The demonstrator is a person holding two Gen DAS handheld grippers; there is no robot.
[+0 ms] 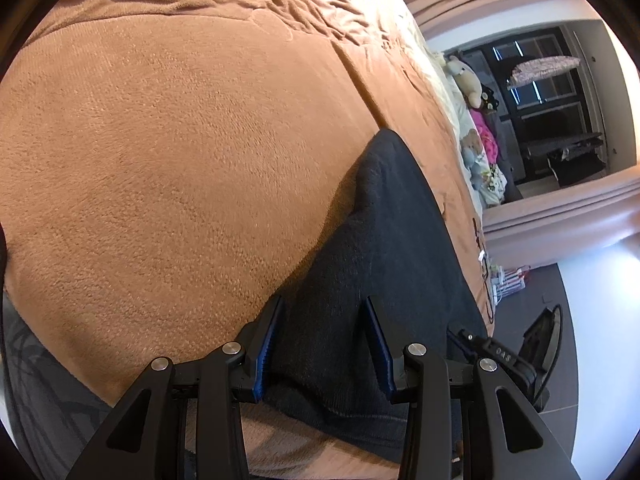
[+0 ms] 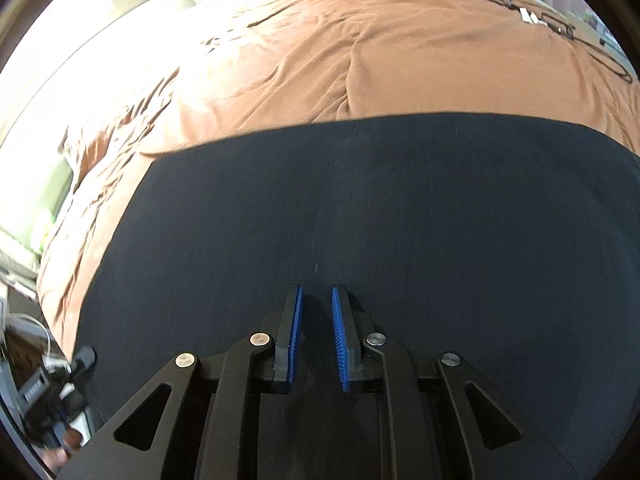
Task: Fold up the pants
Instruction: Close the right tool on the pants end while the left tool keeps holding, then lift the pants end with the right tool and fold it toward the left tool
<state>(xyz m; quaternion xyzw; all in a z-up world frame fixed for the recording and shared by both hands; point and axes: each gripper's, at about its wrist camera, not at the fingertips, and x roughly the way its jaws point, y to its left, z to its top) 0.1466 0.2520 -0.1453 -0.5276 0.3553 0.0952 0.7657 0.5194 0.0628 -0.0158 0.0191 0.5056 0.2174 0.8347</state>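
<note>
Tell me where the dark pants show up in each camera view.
Left wrist: pants run from bottom centre up toward centre-right, narrowing, between the open fingers.
Right wrist: pants fill the lower half, spread wide across the frame.
Shared landmark: the brown blanket under them.

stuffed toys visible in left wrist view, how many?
2 clearly: a cream plush bear at the far end of the bed, and a smaller bear nearer the camera along the same edge. Pink and black items between them may be more; too small to tell.
</note>
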